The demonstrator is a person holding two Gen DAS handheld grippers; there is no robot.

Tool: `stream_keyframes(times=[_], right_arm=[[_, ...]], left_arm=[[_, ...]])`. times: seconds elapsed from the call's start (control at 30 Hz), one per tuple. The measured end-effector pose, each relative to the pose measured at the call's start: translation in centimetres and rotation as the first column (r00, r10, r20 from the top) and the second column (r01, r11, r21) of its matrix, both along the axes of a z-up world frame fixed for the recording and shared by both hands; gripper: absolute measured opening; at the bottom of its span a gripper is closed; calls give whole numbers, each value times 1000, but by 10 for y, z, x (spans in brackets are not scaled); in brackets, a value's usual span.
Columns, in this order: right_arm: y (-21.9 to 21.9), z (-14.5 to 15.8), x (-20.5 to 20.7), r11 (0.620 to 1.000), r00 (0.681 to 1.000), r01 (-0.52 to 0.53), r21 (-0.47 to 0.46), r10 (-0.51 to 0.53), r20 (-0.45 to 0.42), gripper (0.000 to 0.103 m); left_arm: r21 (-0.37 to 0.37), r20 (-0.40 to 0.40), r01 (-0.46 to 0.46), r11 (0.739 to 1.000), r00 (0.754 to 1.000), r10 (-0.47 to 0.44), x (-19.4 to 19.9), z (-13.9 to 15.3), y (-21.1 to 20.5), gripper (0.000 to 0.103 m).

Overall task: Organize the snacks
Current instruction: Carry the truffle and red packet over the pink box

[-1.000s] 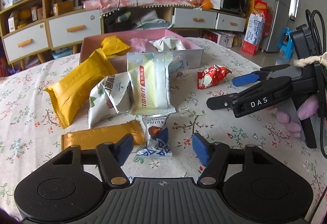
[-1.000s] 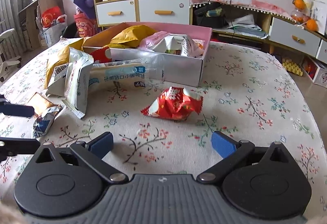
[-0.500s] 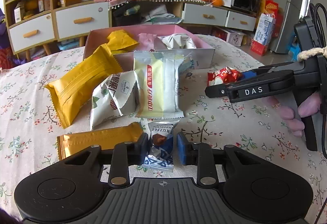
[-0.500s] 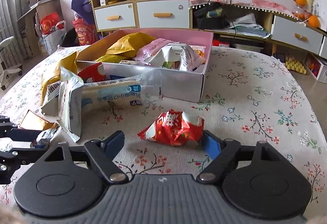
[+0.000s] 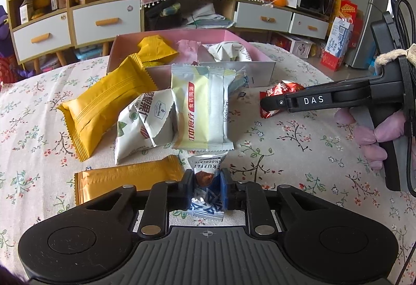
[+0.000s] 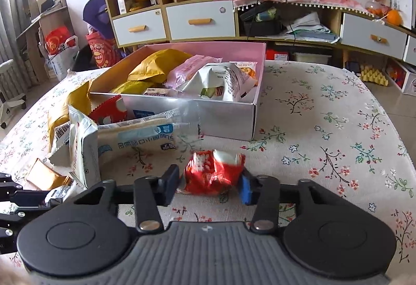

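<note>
My left gripper [image 5: 206,187] is shut on a small silver and blue truffle chocolate packet [image 5: 206,190] that lies on the floral tablecloth. My right gripper [image 6: 209,185] is shut on a crumpled red snack packet [image 6: 212,172], also on the cloth; the same packet shows in the left wrist view [image 5: 280,92] under the right gripper's arm. Behind both stands an open pink box [image 6: 228,116] with silver walls, holding yellow, pink and white packets. Loose snacks lie before it: a yellow bag [image 5: 104,105], white packets [image 5: 200,108] and a flat gold bar [image 5: 124,178].
A long pale packet [image 6: 145,134] and a red-and-white packet [image 6: 108,110] lean against the box's front wall. The table's right half shows bare floral cloth [image 6: 325,129]. Cabinets with drawers [image 6: 200,21] stand beyond the table.
Both grippers have closed: the left on the truffle chocolate packet, the right on the red snack packet after moving forward to it.
</note>
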State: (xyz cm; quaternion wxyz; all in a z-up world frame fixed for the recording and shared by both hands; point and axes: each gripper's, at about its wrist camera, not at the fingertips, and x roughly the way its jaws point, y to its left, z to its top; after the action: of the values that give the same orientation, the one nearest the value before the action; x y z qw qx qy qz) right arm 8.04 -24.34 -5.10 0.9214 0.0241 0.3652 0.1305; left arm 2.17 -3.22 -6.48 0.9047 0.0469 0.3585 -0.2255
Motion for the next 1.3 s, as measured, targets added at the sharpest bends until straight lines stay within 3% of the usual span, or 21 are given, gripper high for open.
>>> stream_keyframes(times=[0.27, 0.73, 1.3], right_arm=[[2, 5, 2, 1000, 1000, -16, 6, 16, -8, 32], [3, 22, 6, 1000, 1000, -10, 29, 9, 23, 31], [15, 51, 32, 985, 996, 43, 166, -55, 69, 31]], left_arm=[[-4, -3, 7, 1000, 1000, -7, 0, 4, -3, 16], [-49, 20, -1, 999, 1000, 2, 1, 23, -3, 16], [-145, 87, -105, 984, 989, 118, 40, 69, 3, 16]])
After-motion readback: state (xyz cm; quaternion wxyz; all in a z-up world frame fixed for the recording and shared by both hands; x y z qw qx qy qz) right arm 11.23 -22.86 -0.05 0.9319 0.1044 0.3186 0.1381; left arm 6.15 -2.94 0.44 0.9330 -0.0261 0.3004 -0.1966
